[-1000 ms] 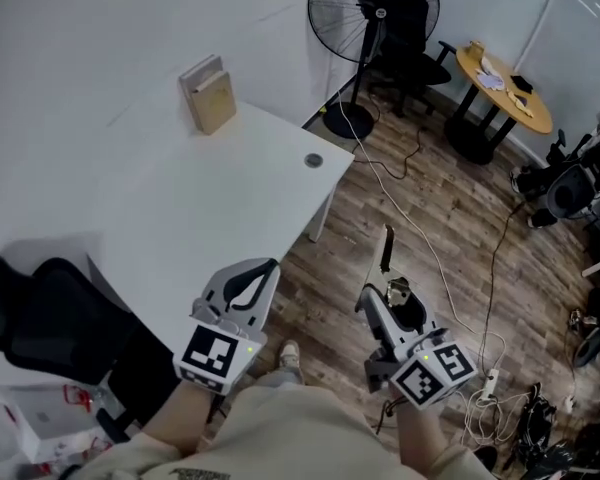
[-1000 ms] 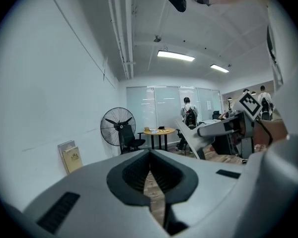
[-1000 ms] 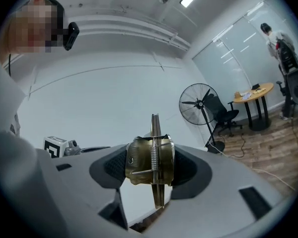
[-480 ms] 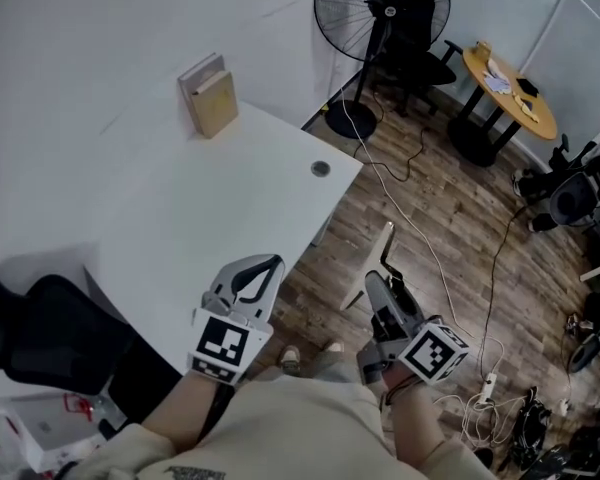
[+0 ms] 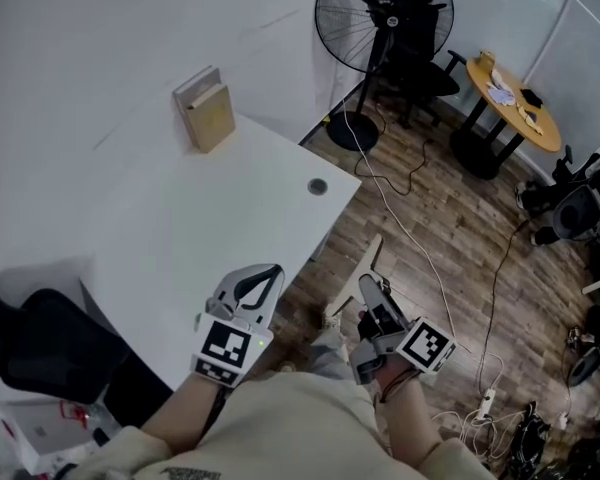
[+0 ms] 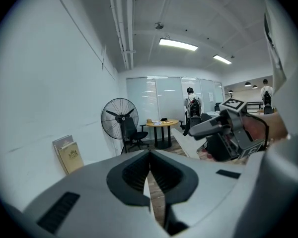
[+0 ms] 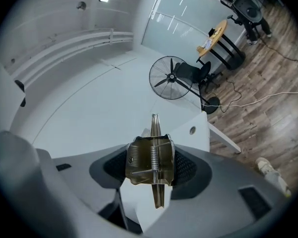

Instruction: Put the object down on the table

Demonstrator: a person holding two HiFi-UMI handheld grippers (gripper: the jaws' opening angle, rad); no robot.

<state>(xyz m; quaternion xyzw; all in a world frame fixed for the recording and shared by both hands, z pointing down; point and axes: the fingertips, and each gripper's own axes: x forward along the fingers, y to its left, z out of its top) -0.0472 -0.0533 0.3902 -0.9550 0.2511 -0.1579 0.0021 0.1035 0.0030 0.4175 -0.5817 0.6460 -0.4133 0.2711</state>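
A brass-coloured metal spring clip (image 7: pixel 152 161) stands on edge between the jaws of my right gripper (image 7: pixel 154 168), which is shut on it. In the head view my right gripper (image 5: pixel 373 300) hangs over the wooden floor, just off the near right edge of the white table (image 5: pixel 180 228), and the clip is hard to make out there. My left gripper (image 5: pixel 257 282) hovers at the table's near edge, shut with nothing in it. In the left gripper view its jaws (image 6: pixel 150 168) meet, and the right gripper (image 6: pixel 223 132) shows to the right.
A tan book or box (image 5: pixel 206 108) stands at the table's far edge against the wall, and a round grommet (image 5: pixel 317 185) sits near the right corner. A standing fan (image 5: pixel 385 18), a round wooden table (image 5: pixel 510 93), floor cables (image 5: pixel 420 238) and a black chair (image 5: pixel 40 338) surround the table.
My right gripper has moved left and nearer to the table's edge, turning as it went, with the clip still in it. The left gripper has barely shifted.
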